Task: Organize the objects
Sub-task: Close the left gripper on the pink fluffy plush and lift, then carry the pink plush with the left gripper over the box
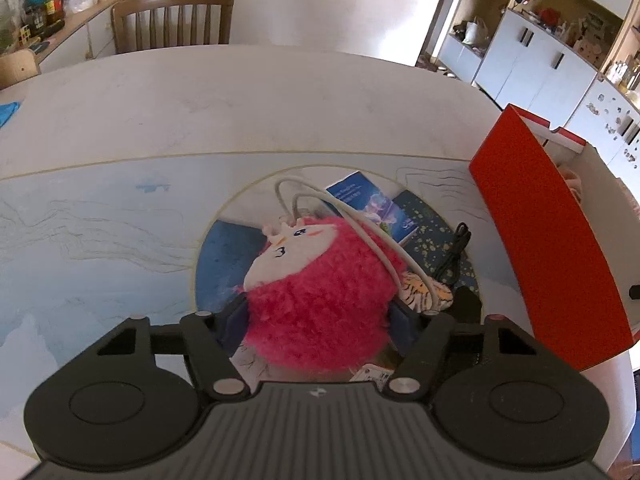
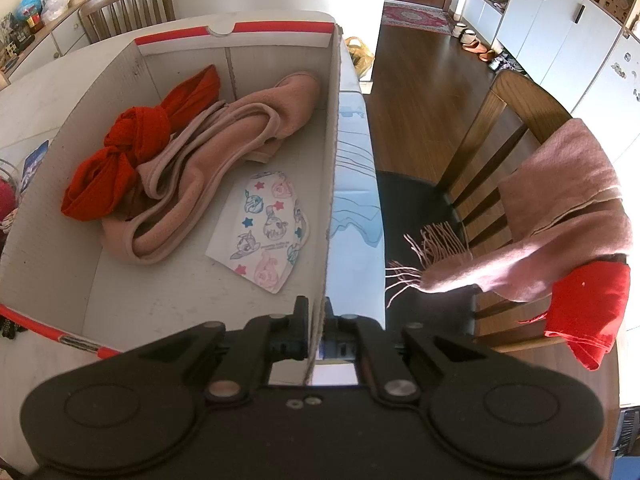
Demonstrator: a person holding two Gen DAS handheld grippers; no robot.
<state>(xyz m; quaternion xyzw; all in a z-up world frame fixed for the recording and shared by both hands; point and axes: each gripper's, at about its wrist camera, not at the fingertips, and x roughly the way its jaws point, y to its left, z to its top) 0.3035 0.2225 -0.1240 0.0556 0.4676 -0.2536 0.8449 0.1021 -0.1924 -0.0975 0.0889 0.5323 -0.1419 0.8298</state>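
Over the table, the left gripper (image 1: 318, 316) squeezes the pink fluffy toy (image 1: 316, 292) to lift it, while the right gripper (image 2: 316, 332) pinches the box wall (image 2: 330, 184) to hold it steady.

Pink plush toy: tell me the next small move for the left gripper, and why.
Probably lift it toward the box. The left gripper has its fingers against both sides of the pink plush toy, and the right gripper pinches the box's wall.
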